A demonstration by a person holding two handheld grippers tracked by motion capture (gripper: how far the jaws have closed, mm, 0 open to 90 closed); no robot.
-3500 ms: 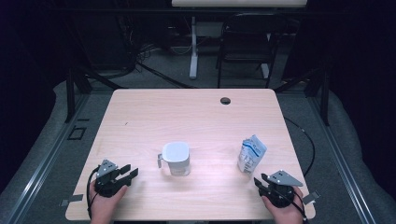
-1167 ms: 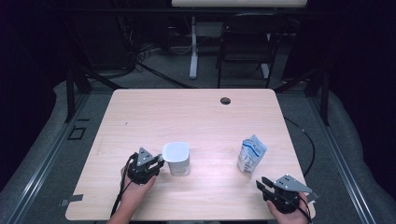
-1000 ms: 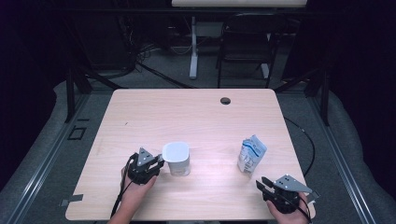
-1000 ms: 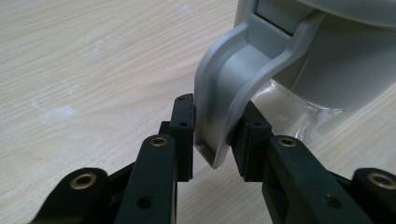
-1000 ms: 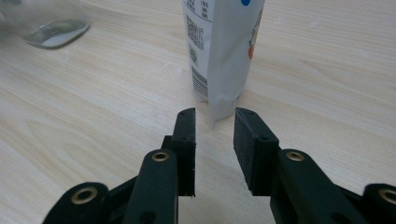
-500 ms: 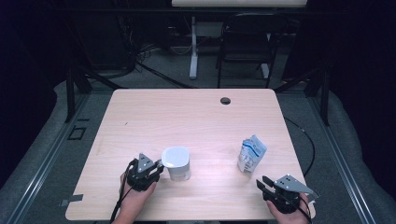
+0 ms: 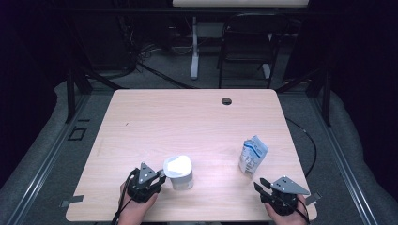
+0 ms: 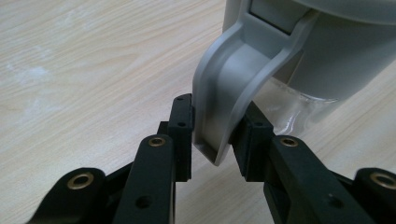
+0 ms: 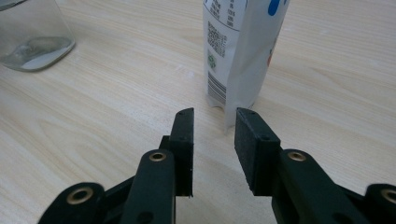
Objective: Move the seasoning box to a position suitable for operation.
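Your left gripper [image 7: 159, 177] has its jaws clamped on the grey handle [image 8: 233, 88] of the jug [image 7: 178, 171]; in the left gripper view both pads press the handle's lower end from either side. The jug is a clear-walled vessel with a pale, whitish top and a moulded grey handle that curves down from the rim to a blunt tip. Its clear base [image 9: 32, 44] shows in the right gripper view as a rounded glassy bottom resting on the table [image 7: 187, 122].

Take the pouch [image 7: 252, 154] as your mark: the jug sits well to its left, nearer the table's front edge. The pouch stands upright, white with blue print and a barcode.

Your right gripper [image 7: 263, 186] waits just in front of the pouch, jaws parted with nothing between them and the pads clear of the pouch.
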